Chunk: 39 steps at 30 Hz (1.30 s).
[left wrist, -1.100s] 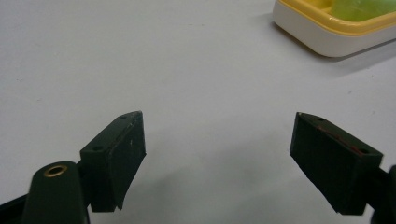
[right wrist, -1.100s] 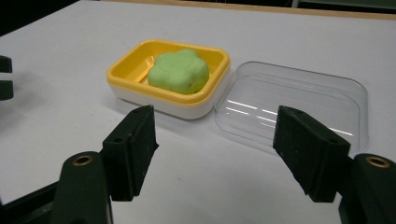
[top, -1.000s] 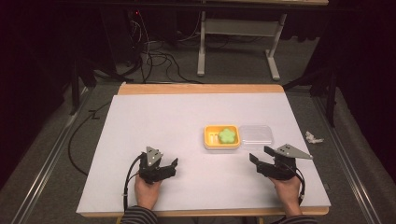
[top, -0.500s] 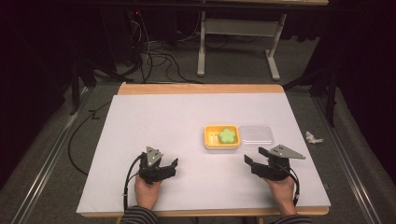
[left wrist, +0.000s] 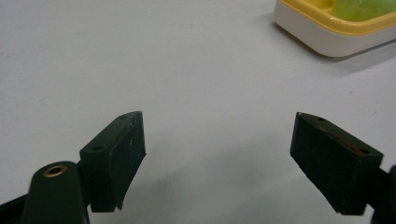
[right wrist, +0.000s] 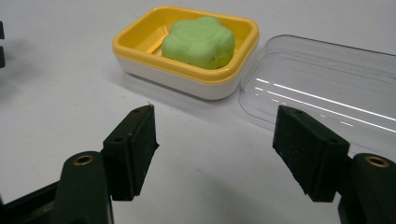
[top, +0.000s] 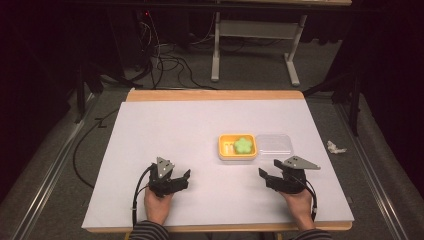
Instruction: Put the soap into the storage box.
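Yellow soap dish w/ green flower-shaped soap sat on white table, clear lid touching its side. R gripper near, just short of dish, jaws apart, nothing betw. them. L gripper farther off, jaws wide, empty.

Left half of white table top: bare sheet, free passage.
Right of centre: yellow-rimmed white plastic dish holding a green flower-shaped soap, touched on its right by a clear plastic lid.
Ahead of right gripper: an open strip is left before dish and lid.
Ahead of left gripper: unobstructed.
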Motion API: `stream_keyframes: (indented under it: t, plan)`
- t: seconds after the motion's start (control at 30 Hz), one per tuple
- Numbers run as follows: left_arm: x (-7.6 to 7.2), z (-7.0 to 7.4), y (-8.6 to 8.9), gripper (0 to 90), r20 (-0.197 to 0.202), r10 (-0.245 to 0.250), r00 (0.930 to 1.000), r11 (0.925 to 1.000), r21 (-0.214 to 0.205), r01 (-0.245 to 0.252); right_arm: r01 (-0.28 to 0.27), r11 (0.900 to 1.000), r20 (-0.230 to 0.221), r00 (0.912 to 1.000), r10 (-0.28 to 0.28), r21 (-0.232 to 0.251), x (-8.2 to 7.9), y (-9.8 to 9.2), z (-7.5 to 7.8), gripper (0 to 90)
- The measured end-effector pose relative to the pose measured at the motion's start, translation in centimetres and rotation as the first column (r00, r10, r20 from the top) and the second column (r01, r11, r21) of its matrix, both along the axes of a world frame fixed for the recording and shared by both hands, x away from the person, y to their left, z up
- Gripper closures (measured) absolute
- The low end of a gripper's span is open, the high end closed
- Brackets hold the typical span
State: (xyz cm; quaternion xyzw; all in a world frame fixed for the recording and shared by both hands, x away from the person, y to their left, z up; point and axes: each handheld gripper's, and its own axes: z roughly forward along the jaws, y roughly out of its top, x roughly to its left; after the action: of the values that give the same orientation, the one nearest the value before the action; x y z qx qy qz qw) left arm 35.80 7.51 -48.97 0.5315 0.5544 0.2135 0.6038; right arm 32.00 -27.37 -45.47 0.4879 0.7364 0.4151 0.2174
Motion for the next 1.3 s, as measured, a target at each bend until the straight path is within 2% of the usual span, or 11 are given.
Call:
stream_keyframes:
  t: [1.17, 1.3]
  plan:
    - [0.1, 0.0, 0.0, 18.6, -0.008, 0.004, 1.0, 1.0, 0.003, -0.004, 0.022, 0.9991, -0.053, 0.9983, -0.024, -0.037, 1.5, 0.3, -2.0, 31.2]
    - [0.1, 0.0, 0.0, 18.6, -0.009, 0.006, 0.9999, 1.0, 0.002, -0.006, 0.021, 0.9984, -0.06, 0.9979, -0.024, -0.053, 1.6, 0.4, -2.3, 31.3]
